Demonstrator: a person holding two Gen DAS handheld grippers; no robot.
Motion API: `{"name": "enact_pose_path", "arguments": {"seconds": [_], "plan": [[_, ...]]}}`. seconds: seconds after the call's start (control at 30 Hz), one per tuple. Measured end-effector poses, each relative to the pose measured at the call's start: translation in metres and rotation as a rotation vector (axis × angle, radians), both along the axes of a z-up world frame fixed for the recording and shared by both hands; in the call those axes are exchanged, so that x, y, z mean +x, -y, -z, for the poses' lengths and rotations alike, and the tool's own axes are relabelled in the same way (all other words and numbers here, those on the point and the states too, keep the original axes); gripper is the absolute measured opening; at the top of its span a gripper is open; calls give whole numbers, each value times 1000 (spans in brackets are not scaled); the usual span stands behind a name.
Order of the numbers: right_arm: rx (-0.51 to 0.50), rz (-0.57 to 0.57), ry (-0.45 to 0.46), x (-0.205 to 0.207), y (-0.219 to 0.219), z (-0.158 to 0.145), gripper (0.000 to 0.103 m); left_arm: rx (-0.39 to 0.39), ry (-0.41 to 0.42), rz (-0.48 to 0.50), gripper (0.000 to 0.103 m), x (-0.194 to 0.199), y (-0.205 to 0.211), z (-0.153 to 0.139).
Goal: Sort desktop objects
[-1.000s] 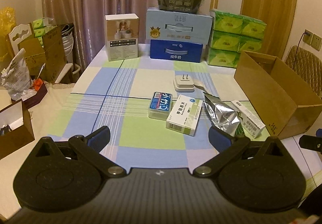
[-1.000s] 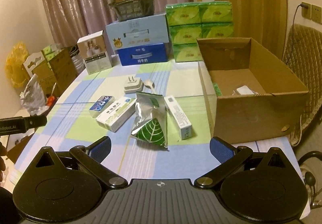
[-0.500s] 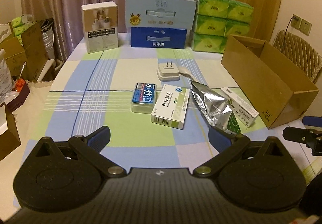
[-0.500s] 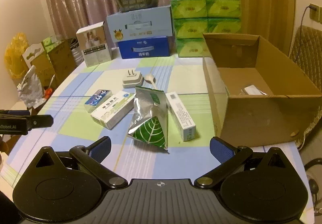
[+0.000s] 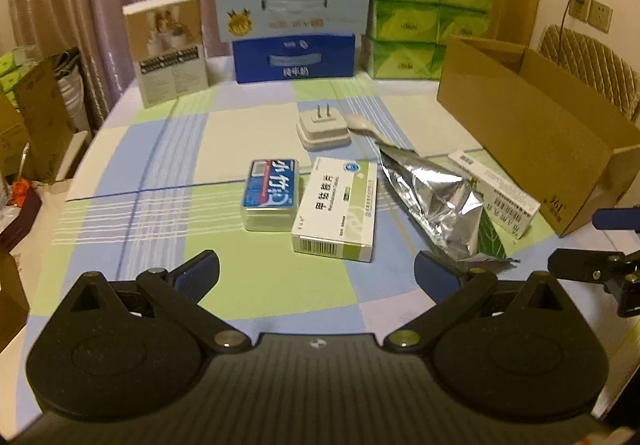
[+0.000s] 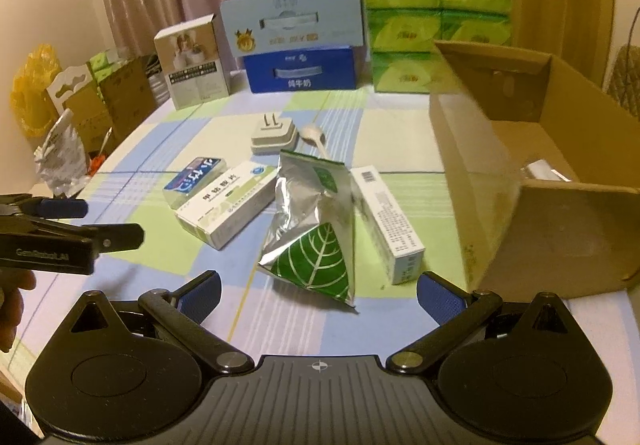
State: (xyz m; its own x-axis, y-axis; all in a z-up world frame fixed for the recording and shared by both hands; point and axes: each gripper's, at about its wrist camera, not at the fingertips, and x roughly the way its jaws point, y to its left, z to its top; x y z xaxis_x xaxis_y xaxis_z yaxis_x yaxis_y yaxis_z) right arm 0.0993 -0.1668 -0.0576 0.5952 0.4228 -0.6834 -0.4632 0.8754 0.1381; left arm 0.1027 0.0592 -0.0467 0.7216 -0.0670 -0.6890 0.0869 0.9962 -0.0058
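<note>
On the checked tablecloth lie a blue tin, a green-white medicine box, a silver foil pouch with a green leaf, a long white carton, a white plug adapter and a small white spoon. My left gripper hovers open just short of the medicine box. My right gripper is open too, its fingers straddling the near end of the foil pouch from above. Neither holds anything. An open cardboard box stands to the right, with a small packet inside.
Stacked at the back are a white product box, blue milk cartons, green tissue packs and a dark bowl on top. Cardboard boxes and bags crowd the floor at left. A chair stands behind the cardboard box.
Both grippers have moved forward toward the objects, which now look larger and nearer. The left view has swung right to centre on them. Both stay open.
</note>
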Motion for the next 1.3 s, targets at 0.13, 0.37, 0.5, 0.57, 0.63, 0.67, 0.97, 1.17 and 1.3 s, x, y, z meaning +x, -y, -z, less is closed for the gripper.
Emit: {"name": "enact_pose_path", "arguments": {"seconds": [0.13,0.37,0.5,0.57,0.63,0.67,0.97,1.17,1.3], "plan": [[-13,-17,-16,12,-9,14,101,10,-23,13,101,16,-1,16],[-52,-61,-15,29,-23,35,100,49,-9,106,97,44,3,38],[-78,-84,-15,38,-32,46,94,48,-24,146,95,58,7,50],[-93,-89,-11,41,-35,51,92,42,-43,148,94,64,8,56],[-106,-91,-7,45,-37,55,91,28,-52,144,94,68,7,60],[-111,-92,-7,47,-38,57,90,22,-56,139,94,70,7,62],[-127,-106,-5,55,-47,65,83,-5,-85,129,75,84,7,72],[-131,-92,5,51,-52,63,72,-14,-80,128,67,80,10,70],[-139,-91,3,43,-49,58,67,-7,-98,116,67,67,15,66]]}}
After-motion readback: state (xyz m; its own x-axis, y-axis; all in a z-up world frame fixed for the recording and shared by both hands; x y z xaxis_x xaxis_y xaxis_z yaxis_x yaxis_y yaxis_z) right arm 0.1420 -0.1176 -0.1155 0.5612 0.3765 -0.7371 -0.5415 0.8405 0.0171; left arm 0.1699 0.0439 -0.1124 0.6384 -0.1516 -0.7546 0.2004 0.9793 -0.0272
